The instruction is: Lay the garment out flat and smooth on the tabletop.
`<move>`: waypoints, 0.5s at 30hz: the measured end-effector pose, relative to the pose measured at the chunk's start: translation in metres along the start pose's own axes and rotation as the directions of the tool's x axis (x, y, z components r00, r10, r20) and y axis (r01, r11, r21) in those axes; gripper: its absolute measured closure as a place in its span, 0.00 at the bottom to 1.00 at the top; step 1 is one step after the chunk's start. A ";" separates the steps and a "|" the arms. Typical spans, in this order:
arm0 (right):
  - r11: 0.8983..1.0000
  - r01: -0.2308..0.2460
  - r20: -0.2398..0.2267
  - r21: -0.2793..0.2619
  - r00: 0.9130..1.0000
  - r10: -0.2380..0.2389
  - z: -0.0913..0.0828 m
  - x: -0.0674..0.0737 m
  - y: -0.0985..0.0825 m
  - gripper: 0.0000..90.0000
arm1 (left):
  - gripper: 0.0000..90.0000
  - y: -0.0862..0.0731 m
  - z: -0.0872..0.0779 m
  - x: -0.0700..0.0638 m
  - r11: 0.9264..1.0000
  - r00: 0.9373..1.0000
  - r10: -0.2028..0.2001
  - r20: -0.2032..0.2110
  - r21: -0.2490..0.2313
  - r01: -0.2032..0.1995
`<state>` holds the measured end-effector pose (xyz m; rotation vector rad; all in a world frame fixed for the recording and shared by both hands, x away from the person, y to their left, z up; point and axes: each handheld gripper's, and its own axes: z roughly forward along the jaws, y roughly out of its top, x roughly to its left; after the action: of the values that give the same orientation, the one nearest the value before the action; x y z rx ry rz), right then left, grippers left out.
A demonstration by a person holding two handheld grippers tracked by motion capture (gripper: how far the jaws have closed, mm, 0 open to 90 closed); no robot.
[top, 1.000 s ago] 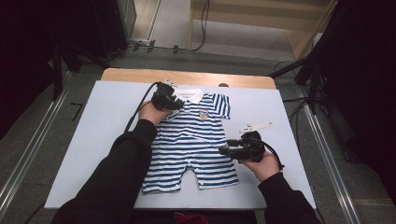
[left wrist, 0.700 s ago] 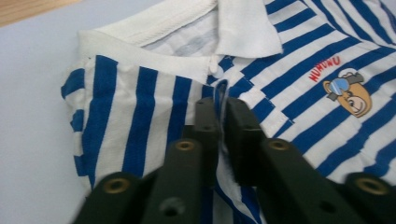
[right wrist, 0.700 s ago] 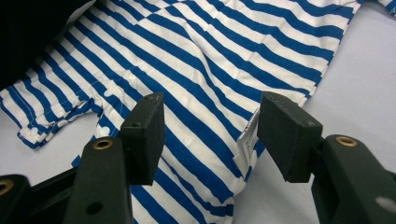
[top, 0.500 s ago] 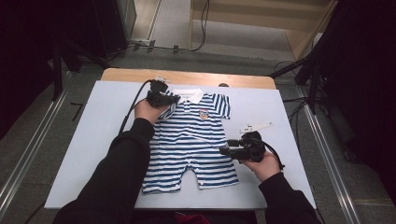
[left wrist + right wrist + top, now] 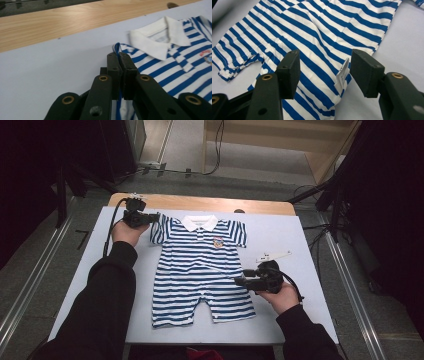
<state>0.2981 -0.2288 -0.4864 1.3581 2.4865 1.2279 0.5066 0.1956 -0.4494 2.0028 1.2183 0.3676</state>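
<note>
Now: left gripper [image 5: 119,56], jaws clamped on romper [image 5: 200,265] sleeve hem [image 5: 116,47], which it has drawn outward flat. Right gripper [image 5: 322,72] unmoved, jaws agape over side seam. Spreading underway.

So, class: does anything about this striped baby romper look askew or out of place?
Mostly flat. The romper has a white label sticking up at its side seam, and the left gripper pinches its sleeve edge.
</note>
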 end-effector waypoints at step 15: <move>1.000 -0.009 0.005 0.000 1.000 0.009 -0.001 -0.002 -0.001 0.45 | 0.91 -0.013 0.007 0.028 0.998 0.996 -0.063 -0.067 0.018 0.064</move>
<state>0.2984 -0.2311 -0.4875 1.3716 2.4796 1.2244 0.5165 0.2193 -0.4671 1.9772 1.3282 0.3944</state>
